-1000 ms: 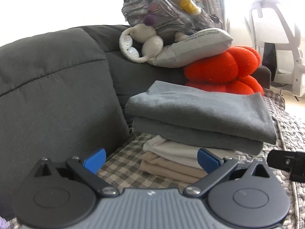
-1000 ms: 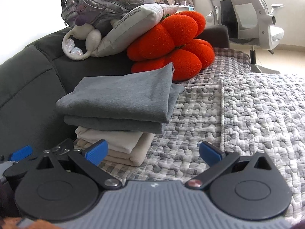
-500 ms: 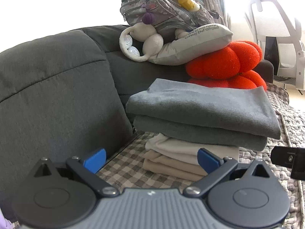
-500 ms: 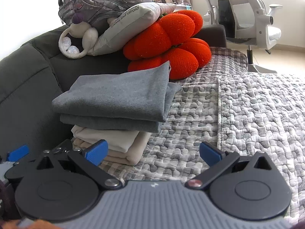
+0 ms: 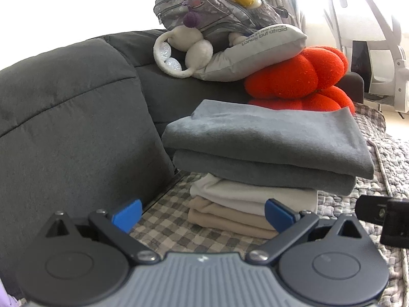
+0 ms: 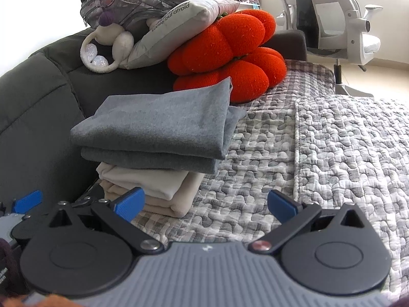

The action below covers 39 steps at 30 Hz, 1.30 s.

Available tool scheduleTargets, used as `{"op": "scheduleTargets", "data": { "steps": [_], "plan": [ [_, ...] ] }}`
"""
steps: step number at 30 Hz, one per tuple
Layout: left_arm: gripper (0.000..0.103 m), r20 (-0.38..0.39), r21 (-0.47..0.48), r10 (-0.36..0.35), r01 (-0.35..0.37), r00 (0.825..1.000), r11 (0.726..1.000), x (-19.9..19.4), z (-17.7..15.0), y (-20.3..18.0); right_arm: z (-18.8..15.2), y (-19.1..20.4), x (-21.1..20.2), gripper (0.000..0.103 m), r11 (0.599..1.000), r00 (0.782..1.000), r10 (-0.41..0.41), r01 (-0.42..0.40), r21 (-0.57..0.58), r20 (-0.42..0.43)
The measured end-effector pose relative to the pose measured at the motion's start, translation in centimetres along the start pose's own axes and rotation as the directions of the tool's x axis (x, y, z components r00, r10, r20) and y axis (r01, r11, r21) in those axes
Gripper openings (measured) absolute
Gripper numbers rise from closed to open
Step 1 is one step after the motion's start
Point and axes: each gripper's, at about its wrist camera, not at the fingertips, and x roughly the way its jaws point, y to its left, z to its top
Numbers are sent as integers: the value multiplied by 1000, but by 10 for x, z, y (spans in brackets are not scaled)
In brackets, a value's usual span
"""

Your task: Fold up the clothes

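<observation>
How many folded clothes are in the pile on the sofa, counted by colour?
Grey garment: 1
White garment: 1
Beige garment: 1
Total: 3, as far as the folds show; the grey one is doubled over, so it looks like two layers.

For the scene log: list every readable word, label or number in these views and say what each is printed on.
"Lonely but afraid": on the grey pillow under the silver backpack; a line above it is partly hidden and unreadable.
"...but afraid": same pillow in the right wrist view, first word unclear.
White lettering at the lower left edge of the right wrist view, on a dark device: cut off, unreadable.
The folded clothes stack shows no text.
</observation>
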Motion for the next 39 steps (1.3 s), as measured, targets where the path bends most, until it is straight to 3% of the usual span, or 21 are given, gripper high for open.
{"op": "scheduleTargets", "data": {
  "steps": [39],
  "plan": [
    [102,4,19,6,-6,1000,1000,0,-1,-4,0,-2,5,103,1000,999,2,-1,15,-41]
  ]
}}
